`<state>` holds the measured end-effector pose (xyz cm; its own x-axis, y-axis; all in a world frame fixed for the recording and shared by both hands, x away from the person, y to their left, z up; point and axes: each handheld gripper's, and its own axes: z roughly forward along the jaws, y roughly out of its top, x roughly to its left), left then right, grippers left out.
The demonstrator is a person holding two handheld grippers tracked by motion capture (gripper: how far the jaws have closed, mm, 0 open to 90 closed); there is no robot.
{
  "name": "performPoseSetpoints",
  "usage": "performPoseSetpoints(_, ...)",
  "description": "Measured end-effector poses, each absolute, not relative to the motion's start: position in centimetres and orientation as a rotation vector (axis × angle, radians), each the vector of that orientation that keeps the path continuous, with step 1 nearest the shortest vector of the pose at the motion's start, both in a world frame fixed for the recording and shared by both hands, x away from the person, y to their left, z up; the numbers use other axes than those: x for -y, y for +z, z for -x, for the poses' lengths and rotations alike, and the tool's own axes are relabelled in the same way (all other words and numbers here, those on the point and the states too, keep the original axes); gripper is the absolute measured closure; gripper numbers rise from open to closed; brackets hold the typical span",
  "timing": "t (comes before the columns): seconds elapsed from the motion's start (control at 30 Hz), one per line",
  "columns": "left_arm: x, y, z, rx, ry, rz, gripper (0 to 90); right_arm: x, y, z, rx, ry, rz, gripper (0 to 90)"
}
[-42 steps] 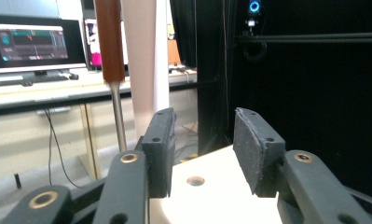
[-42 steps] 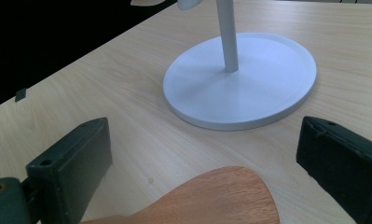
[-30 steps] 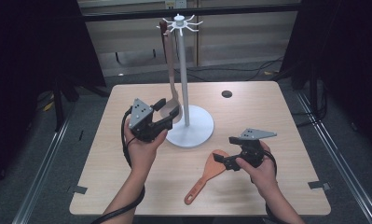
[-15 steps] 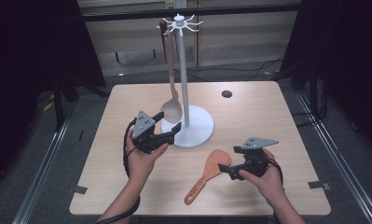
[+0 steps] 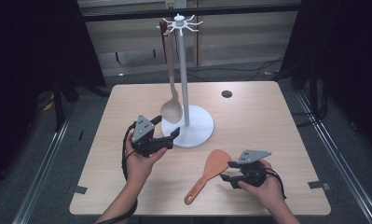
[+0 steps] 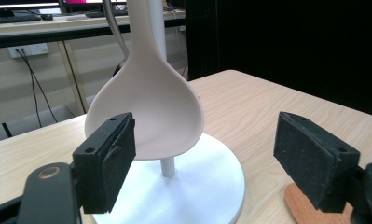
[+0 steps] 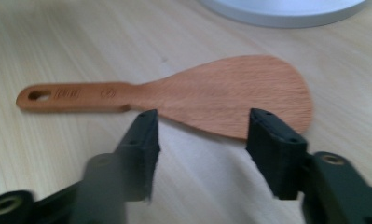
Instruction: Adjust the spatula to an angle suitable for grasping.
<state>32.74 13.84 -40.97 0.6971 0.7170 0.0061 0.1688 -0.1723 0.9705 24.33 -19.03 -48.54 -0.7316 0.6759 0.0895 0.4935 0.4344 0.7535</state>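
Observation:
A pale wooden spoon (image 5: pixel 171 111) hangs from a hook at the top of the white stand (image 5: pixel 184 70), its bowl just above the round base (image 5: pixel 197 133). My left gripper (image 5: pixel 173 136) is open beside the base, and its jaws have just been opening. In the left gripper view the spoon bowl (image 6: pixel 151 107) hangs free just beyond my left gripper (image 6: pixel 207 144). A brown wooden spatula (image 5: pixel 210 170) lies flat on the table. My right gripper (image 5: pixel 226 171) is open and has just been closing. The spatula blade (image 7: pixel 239 93) lies just past my right gripper (image 7: pixel 204 128), with nothing between the pads.
The light wooden table (image 5: pixel 267 121) has a small dark round disc (image 5: pixel 227 94) near its far edge. Black tape marks sit at the near corners (image 5: pixel 315 185). Dark floor and rails surround the table; a wall with cables stands behind it.
The left hand sank from beside the spoon to the base, its jaws spreading away from the spoon. The right hand dropped toward the spatula's blade and its jaws narrowed.

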Motion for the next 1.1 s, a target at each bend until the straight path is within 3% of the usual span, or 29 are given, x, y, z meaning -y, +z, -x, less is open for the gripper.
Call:
performPoseSetpoints(0.13,-13.8,-41.0,-32.7,-0.706,0.566,-1.704,19.1,18.0,-49.0,-24.1,-2.515,1.126,-0.942,66.3)
performPoseSetpoints(0.27,-14.0,-41.1,-32.5,-0.717,0.570,-1.712,18.2,17.1,-49.3,-24.0,-2.564,1.113,-0.889,76.1)
performPoseSetpoints(0.8,-16.4,-41.5,-31.7,-0.773,0.613,-1.714,16.5,13.6,-49.9,-24.6,-2.665,1.116,-0.773,80.6)
performPoseSetpoints(1.1,-18.0,-41.6,-30.9,-0.810,0.646,-1.715,16.4,11.5,-50.0,-25.4,-2.663,1.112,-0.771,90.0)
